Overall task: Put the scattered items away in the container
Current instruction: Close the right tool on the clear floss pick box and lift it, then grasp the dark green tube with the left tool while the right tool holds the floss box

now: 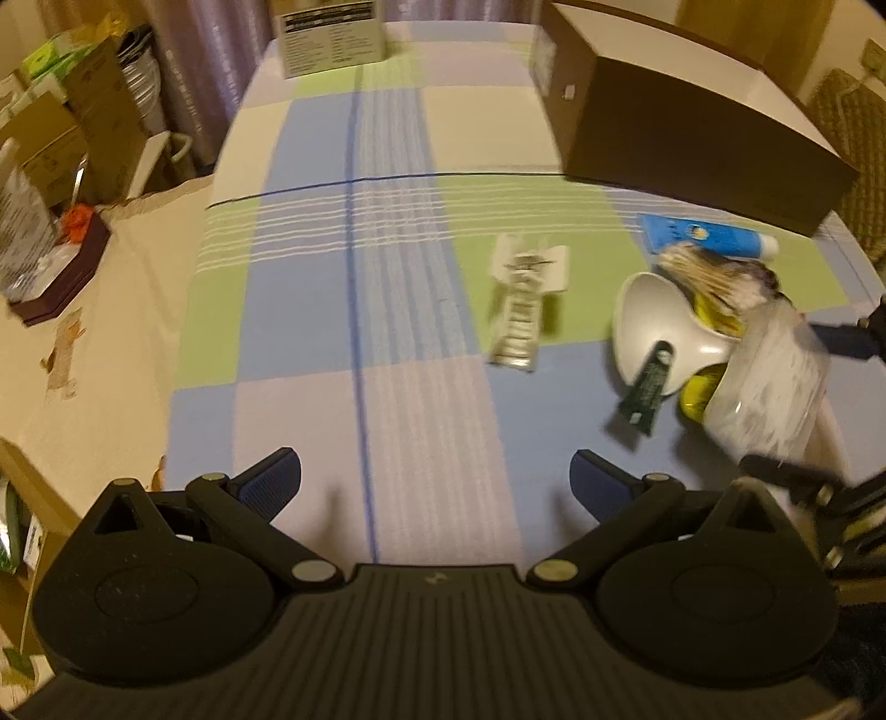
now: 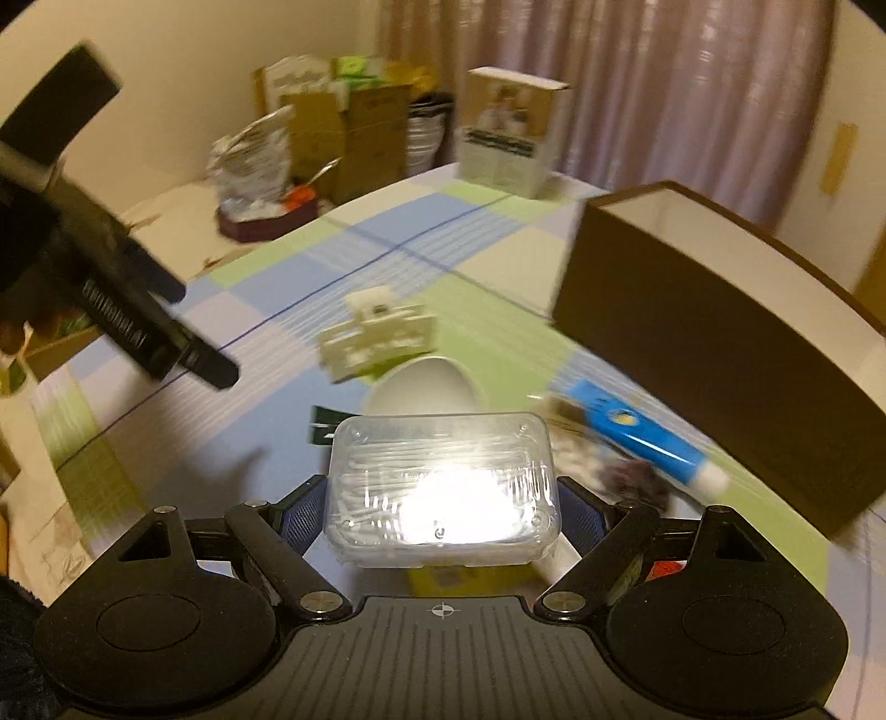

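Note:
My right gripper (image 2: 440, 501) is shut on a clear plastic box of cotton swabs (image 2: 443, 493) and holds it above the checked tablecloth; the box also shows in the left wrist view (image 1: 769, 382). My left gripper (image 1: 434, 482) is open and empty over the cloth. The brown container box (image 2: 720, 332) stands at the back right, open at the top; it also shows in the left wrist view (image 1: 692, 133). On the cloth lie a white bowl (image 1: 659, 327), a dark green tube (image 1: 645, 390), a blue tube (image 1: 709, 235), a white card pack (image 1: 526, 288) and a bundle of sticks (image 1: 714, 271).
A printed carton (image 1: 332, 36) stands at the far end of the table. Cardboard boxes and bags (image 1: 50, 144) crowd the floor on the left. A yellow item (image 1: 700, 387) lies under the bowl. My left gripper shows at the left of the right wrist view (image 2: 138, 310).

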Available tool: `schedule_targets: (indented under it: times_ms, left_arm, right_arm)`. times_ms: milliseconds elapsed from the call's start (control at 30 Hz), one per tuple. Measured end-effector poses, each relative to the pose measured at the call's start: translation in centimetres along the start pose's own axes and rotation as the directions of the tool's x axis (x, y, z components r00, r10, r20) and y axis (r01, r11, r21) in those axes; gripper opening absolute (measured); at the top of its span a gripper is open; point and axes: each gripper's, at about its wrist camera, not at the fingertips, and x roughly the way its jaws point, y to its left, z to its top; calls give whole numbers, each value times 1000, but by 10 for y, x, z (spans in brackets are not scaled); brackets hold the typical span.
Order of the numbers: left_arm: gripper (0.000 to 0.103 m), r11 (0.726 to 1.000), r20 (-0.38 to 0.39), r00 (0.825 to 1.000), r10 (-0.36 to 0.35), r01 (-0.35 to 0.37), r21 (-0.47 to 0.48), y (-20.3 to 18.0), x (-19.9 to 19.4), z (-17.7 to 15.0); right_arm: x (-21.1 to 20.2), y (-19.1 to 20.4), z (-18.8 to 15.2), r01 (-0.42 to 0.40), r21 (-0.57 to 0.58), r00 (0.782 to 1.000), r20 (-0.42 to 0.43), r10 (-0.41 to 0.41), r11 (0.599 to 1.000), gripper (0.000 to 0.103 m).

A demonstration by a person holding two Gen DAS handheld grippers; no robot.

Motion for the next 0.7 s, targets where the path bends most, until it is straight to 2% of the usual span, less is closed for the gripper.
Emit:
schedule_targets:
  times_ms: [133, 233, 433, 500, 567, 700]
  left_arm:
    - [99, 996, 22, 999, -32, 30, 88, -21, 3, 4]
    - [91, 982, 33, 996, -79, 72, 174, -38, 5, 8]
    - [68, 921, 44, 981, -188, 161, 356, -74, 12, 17]
    - [49, 905, 33, 976, -216, 187, 383, -83, 18, 22]
    - [38, 898, 22, 974, -226, 199, 393, -91, 24, 29]
    - [36, 882, 7, 978, -207, 184, 434, -107, 35, 42]
  right_arm:
    - [-13, -21, -2, 39, 76, 999, 1, -39, 996, 87]
    - [-23, -35, -5, 67, 117, 998, -2, -68, 991, 87]
    - [-38, -58, -16, 108, 178, 994, -16, -107, 978, 87]
    - [-42, -64, -19, 114, 196, 994, -21, -112, 974, 87]
    - [-46, -69, -22, 118, 206, 993, -23, -116, 971, 87]
    - [-51, -78, -27, 123, 222, 992, -24, -120, 967, 87]
